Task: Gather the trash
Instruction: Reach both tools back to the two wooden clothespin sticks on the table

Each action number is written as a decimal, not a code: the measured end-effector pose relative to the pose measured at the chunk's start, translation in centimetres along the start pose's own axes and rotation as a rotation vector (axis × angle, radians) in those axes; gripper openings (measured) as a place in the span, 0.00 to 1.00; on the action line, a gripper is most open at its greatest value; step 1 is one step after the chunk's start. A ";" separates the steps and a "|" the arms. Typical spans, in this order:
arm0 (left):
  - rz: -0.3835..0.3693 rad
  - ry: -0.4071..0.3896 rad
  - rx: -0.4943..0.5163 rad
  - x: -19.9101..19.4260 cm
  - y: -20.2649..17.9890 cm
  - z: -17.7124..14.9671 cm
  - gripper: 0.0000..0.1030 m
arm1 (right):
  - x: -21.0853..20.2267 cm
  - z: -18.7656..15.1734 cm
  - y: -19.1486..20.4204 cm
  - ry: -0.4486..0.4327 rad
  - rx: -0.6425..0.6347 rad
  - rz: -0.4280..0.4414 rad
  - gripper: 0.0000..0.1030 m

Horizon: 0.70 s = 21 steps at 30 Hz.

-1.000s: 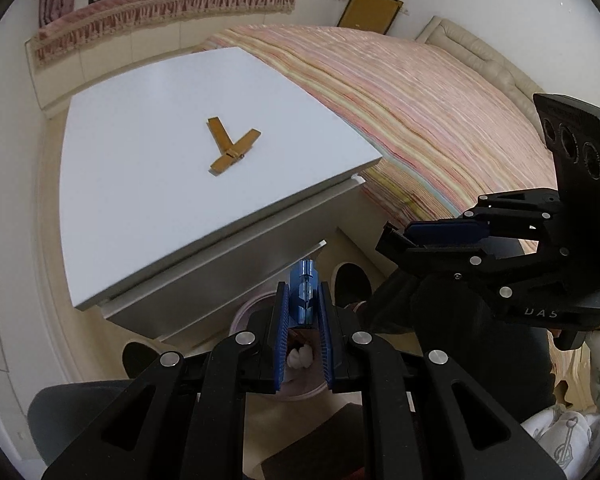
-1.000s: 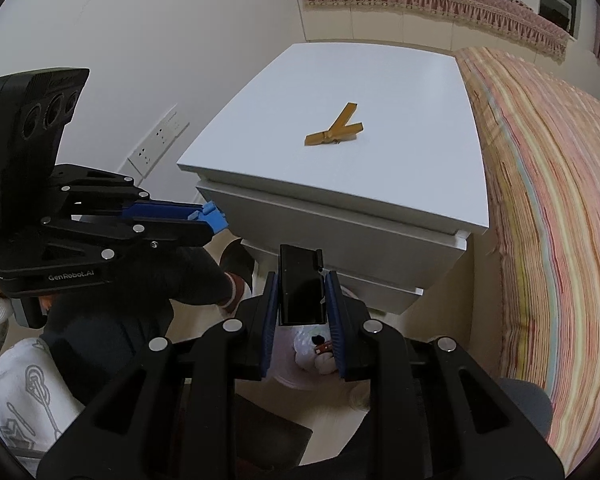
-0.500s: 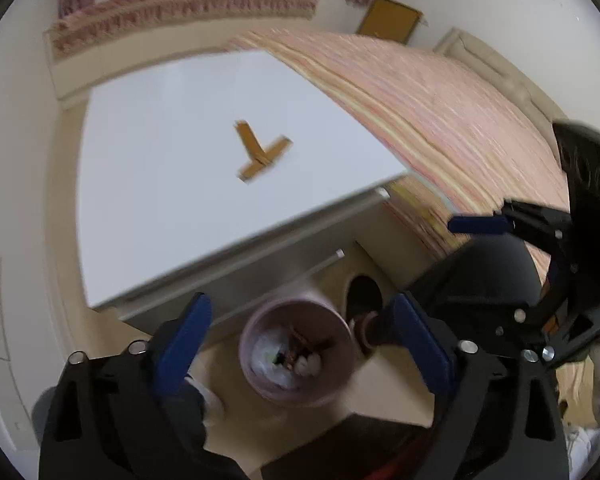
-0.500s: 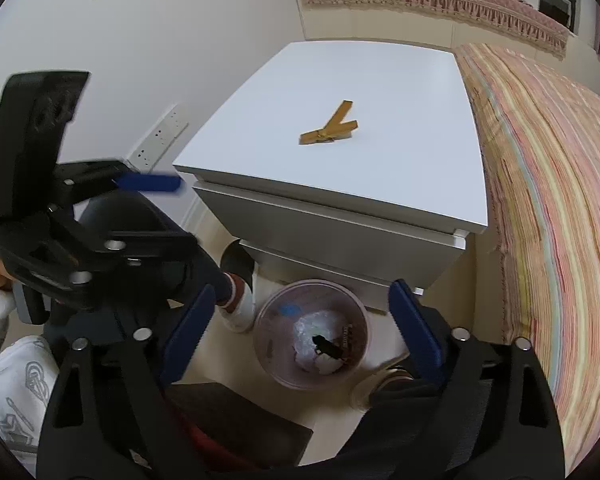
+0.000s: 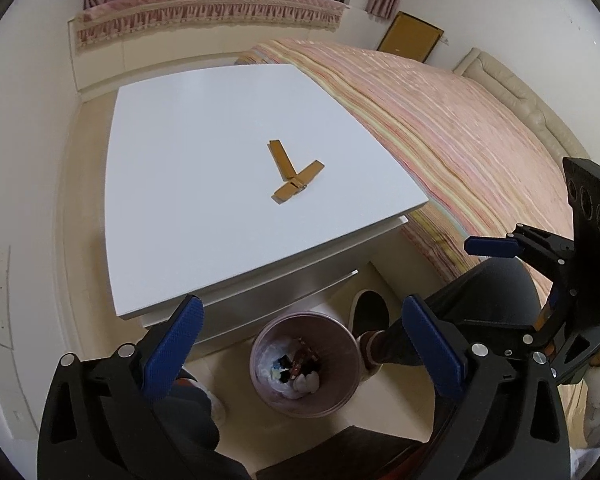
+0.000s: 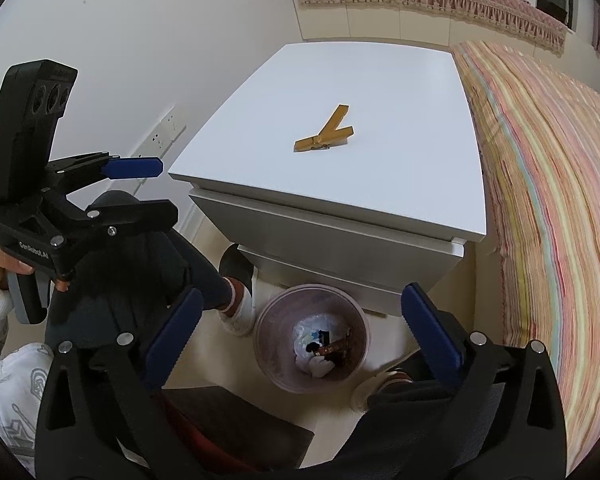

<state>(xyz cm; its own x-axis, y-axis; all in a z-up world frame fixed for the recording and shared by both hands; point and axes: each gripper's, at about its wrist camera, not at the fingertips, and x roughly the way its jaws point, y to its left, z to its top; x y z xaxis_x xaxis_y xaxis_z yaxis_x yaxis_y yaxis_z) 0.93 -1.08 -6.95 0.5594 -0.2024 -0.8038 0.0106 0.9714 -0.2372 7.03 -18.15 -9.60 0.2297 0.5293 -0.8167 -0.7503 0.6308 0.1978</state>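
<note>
Both pairs of jaws, shut a second ago on small items above the bin, now stand wide and are opening the last fraction, with nothing between them; the items have dropped.

Nearest: left gripper, jaws apart over the floor; right gripper, likewise, seen at 3 o'clock in the left view.

Next out: trash bin, pinkish, on the floor just in front of the cabinet, at 6 o'clock below both grippers. Holds white crumpled paper, a dark piece and a reddish wrapper.

Beside it: the person's shoes, one on each side of the bin.

Middle distance: white worktop of the bedside cabinet. One item left on it, a wooden clothespin, pulled apart into a Y, near centre at 12 o'clock.

Farther: striped bed at 2 o'clock.

Risk, as judged: the loose clothespin halves could separate when pinched, one skidding off the smooth worktop or missing the narrow bin.
</note>
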 end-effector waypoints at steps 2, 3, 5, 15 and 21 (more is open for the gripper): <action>-0.001 0.006 -0.005 0.0 0.2 0.2 0.93 | 0.0 0.2 0.0 -0.002 0.000 0.000 0.96; -0.002 0.008 -0.008 0.0 0.2 0.3 0.93 | 0.0 0.3 -0.1 -0.004 0.000 -0.001 0.96; -0.001 0.008 -0.015 0.1 0.4 0.6 0.93 | 0.1 0.6 -0.1 -0.008 0.000 -0.002 0.96; 0.003 0.010 -0.082 2.0 1.8 4.1 0.93 | 0.2 3.1 -0.8 -0.041 -0.017 -0.031 0.96; 0.031 0.021 -0.095 4.0 2.0 7.3 0.93 | 0.7 4.4 -1.5 -0.049 -0.017 -0.038 0.96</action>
<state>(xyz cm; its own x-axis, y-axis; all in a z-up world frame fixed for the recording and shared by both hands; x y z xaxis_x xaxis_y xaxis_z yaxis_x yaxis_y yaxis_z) 9.24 0.90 -6.70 0.5409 -0.1755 -0.8226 -0.0857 0.9614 -0.2615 11.03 -16.26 -8.05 0.2881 0.5324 -0.7959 -0.7506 0.6417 0.1576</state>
